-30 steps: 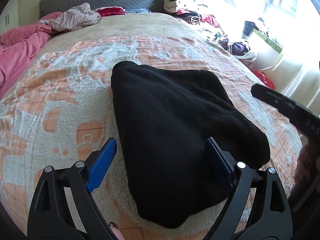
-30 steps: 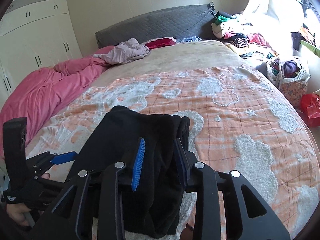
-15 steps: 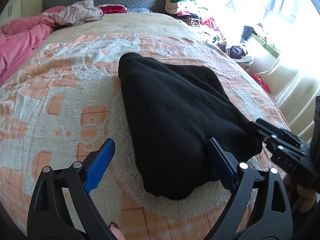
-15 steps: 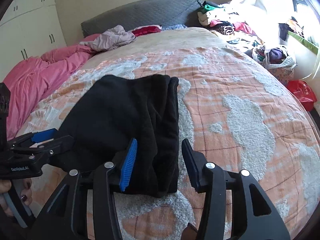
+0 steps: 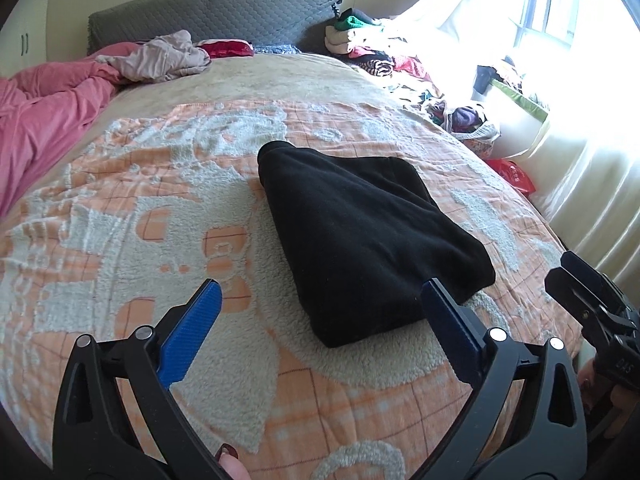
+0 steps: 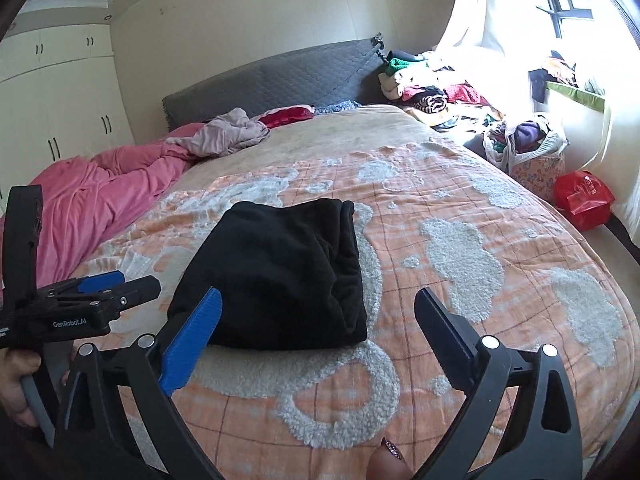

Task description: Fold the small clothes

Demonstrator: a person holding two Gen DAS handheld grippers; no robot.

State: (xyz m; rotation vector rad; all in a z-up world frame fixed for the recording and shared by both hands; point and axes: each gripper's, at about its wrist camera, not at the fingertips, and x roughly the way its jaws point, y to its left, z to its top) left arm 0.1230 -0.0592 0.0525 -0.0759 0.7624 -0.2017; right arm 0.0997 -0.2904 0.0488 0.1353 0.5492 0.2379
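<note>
Both grippers backed off: right gripper [image 6: 316,328] jaws just opened, dropping the black garment [image 5: 360,240]; left gripper [image 5: 320,328] also wide, empty. Garment lies folded mid-bed on the orange blanket [image 5: 120,220], toward its near edge. Looks soft, thick, light, floppy; pinch stacked edges. Nothing blocks; pink duvet [image 6: 92,200], clothes pile [image 6: 424,88] well apart.

Strong daylight enters through the window [image 5: 560,4], blowing out the curtain [image 5: 592,184] to white glare. The bed [image 6: 460,208] is evenly lit and sharp. Fisheye curvature bends edges; corners are dark.
</note>
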